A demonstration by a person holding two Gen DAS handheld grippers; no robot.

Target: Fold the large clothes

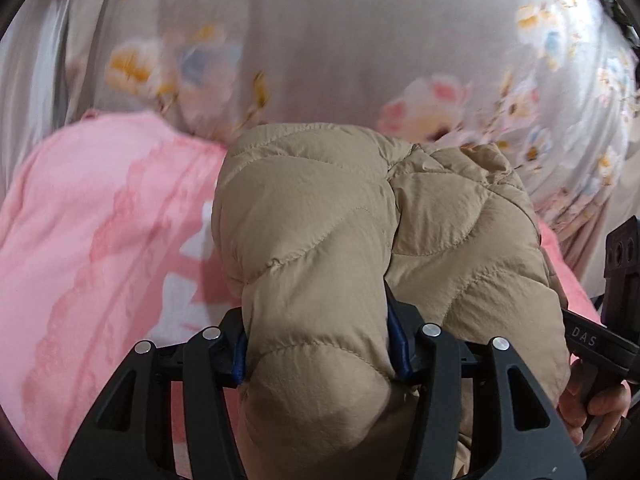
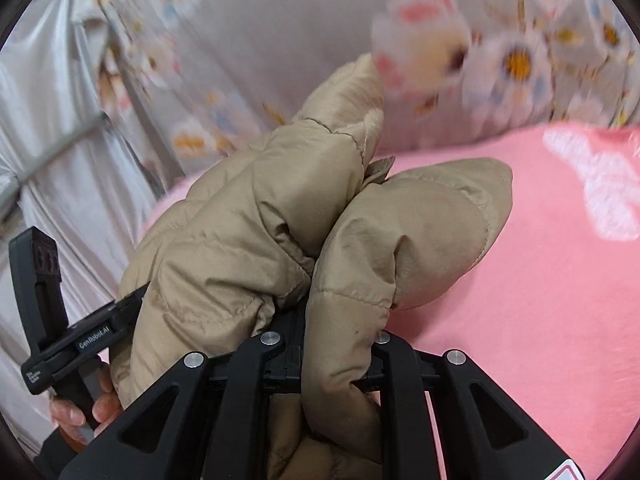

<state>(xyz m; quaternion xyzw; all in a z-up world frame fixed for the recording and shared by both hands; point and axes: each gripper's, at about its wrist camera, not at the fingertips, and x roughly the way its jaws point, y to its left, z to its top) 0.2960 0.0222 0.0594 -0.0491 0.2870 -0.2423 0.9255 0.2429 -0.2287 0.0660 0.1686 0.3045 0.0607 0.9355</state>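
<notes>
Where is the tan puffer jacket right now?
The tan puffer jacket fills both wrist views' centre, clamped in each hand-held gripper, above the pink sheet.

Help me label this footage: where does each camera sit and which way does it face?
Left wrist: on the left gripper, facing forward and down at the tan jacket it clamps; the other hand shows.
Right wrist: on the right gripper, pinching the jacket; the other hand shows.
Shared: jacket, pink sheet, floral cloth.
</notes>
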